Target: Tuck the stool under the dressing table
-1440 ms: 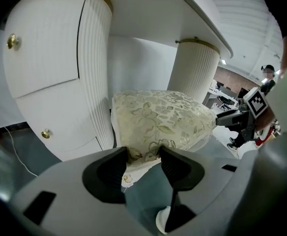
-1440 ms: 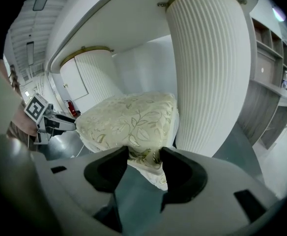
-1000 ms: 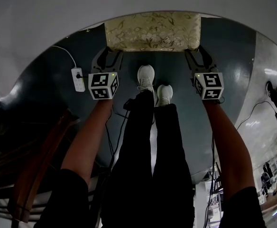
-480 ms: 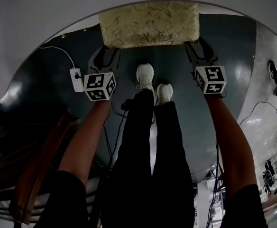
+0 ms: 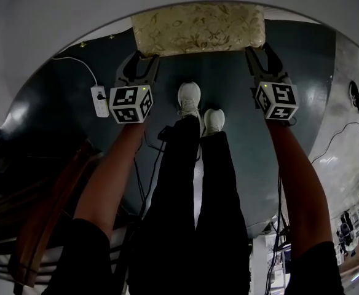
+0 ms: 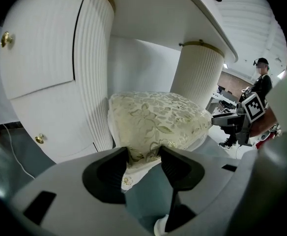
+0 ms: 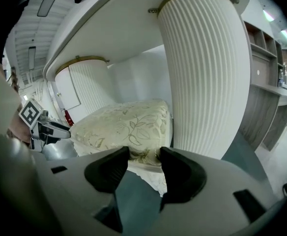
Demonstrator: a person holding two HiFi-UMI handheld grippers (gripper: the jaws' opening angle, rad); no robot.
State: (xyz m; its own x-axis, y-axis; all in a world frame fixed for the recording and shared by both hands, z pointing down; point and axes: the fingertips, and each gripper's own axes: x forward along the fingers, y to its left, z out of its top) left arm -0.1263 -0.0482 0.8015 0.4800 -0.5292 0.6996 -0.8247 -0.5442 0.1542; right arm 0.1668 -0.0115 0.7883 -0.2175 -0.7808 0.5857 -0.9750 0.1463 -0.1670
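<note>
The left gripper (image 6: pixel 144 155) and right gripper (image 7: pixel 143 154) hold fingers clenched on the near corners of the stool (image 5: pixel 198 28), which lies just ahead of the fingers between the dressing table (image 7: pixel 202 68) pedestals; the paired hold likely keeps it square for pushing under the tabletop.

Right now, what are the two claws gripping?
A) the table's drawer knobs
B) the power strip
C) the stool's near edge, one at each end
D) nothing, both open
C: the left claw and the right claw each have their jaws closed on the near edge of the stool, at opposite ends.
</note>
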